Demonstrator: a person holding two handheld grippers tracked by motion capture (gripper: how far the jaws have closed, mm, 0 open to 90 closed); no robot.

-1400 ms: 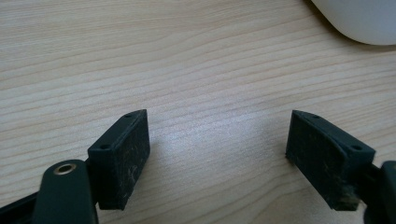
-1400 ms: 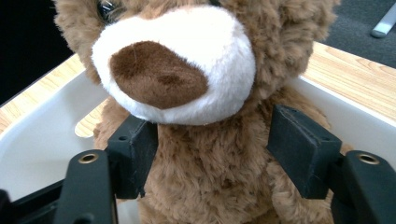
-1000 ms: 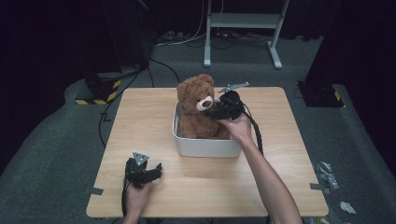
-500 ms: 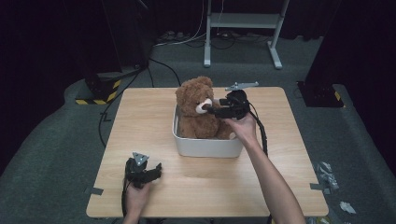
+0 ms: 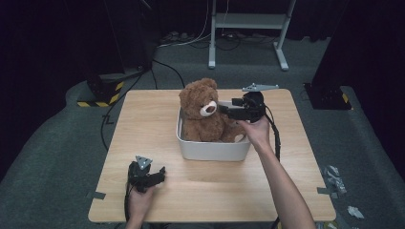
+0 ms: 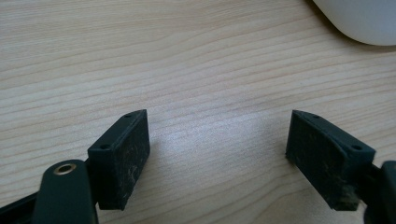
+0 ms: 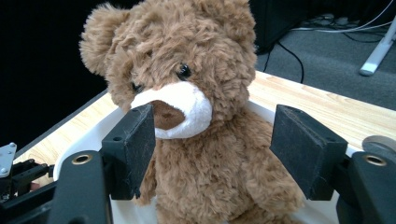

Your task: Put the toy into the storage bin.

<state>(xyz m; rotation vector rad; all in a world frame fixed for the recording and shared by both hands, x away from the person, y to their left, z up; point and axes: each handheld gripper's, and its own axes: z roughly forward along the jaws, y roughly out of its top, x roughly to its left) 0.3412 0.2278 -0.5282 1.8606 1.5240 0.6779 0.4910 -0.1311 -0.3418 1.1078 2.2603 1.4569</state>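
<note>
Here, on a pale wooden table ringed by dark floor, a person works with a hand-held gripper in each hand. At the left of the high view, the left gripper lies low on the near part of the table in the person's left hand, its grey three-cornered plate on top. In the left gripper view its two black pads stand wide apart over bare wood grain, nothing between them, with a corner of the white tub showing at the upper right.

At the table's middle sits that white tub, and in it a brown teddy bear sits upright, its pale muzzle turned toward the right gripper. The bear rises well above the tub's rim.

To the right, the right gripper is held level in the person's right hand, pointing at the bear's face from just beside it, a cable trailing back along the forearm. In the right gripper view its pads are spread apart in front of the bear, one by the muzzle and one by the bear's flank, pressing on nothing. The left gripper shows far off at the lower left there.
</note>
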